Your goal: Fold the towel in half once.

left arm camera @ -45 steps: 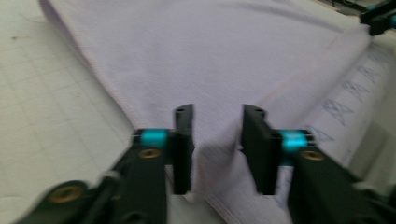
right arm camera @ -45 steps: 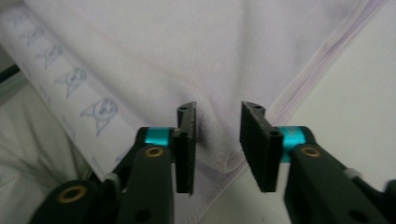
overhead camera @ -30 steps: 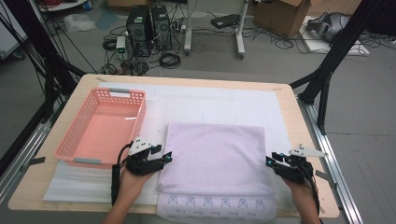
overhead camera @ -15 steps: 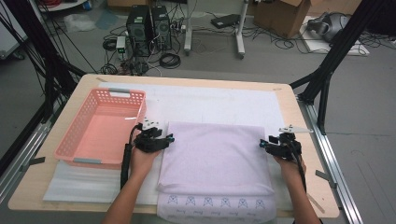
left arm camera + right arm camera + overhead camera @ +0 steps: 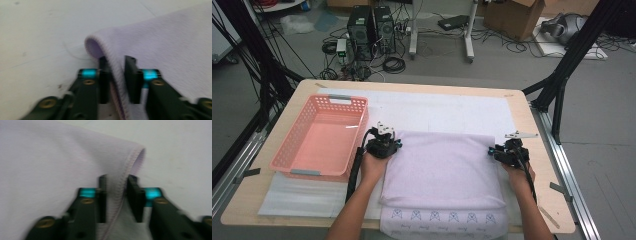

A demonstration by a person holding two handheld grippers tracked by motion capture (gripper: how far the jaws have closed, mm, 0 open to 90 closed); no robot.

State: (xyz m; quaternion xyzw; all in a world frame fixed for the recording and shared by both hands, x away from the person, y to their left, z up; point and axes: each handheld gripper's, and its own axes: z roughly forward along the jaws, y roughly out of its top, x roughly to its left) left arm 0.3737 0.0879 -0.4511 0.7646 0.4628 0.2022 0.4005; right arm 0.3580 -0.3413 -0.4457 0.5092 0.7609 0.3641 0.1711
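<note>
Two grippers sit at the far corners of your folded lilac towel (image 5: 444, 167), which lies on the white sheet (image 5: 437, 107) covering the wooden bench (image 5: 539, 165), near its front edge. To your left, the pink plastic mesh basket (image 5: 323, 136) stands just beside your left gripper (image 5: 384, 145), apart from the towel. Nothing stands in the way of either gripper. Your left gripper's jaws have just been closing and now pinch the towel's folded left edge (image 5: 117, 72) between them. Your right gripper (image 5: 507, 152) has likewise just been closing, its jaws now clamped on the towel's stitched right edge (image 5: 117, 187).
</note>
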